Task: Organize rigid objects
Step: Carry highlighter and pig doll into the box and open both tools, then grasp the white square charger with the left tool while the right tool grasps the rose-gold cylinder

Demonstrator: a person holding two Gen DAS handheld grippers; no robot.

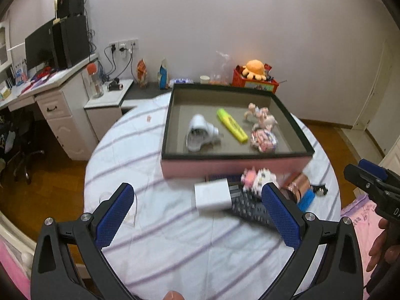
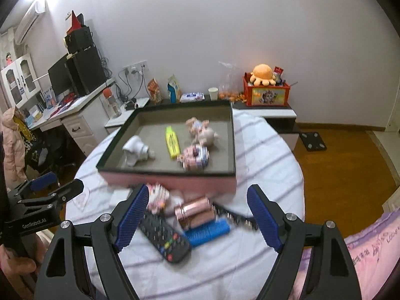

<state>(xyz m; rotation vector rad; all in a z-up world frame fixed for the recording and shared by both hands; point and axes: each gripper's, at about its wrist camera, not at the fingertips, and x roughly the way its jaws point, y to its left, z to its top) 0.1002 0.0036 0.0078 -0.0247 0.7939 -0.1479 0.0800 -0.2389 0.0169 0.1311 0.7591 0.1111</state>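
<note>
While both grippers hang above the striped bench (image 1: 155, 225), the left gripper (image 1: 197, 215) gapes wide and empty, and the right gripper (image 2: 197, 217) stands apart too, gripping nothing. Below it lie the remote control (image 2: 165, 237) and copper cylinder (image 2: 195, 212), just before the pink box (image 2: 175, 183).

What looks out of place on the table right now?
Several things sit loose in a heap in front of the box instead of inside it: a remote, a white block, a copper-coloured cylinder and a small toy.
</note>
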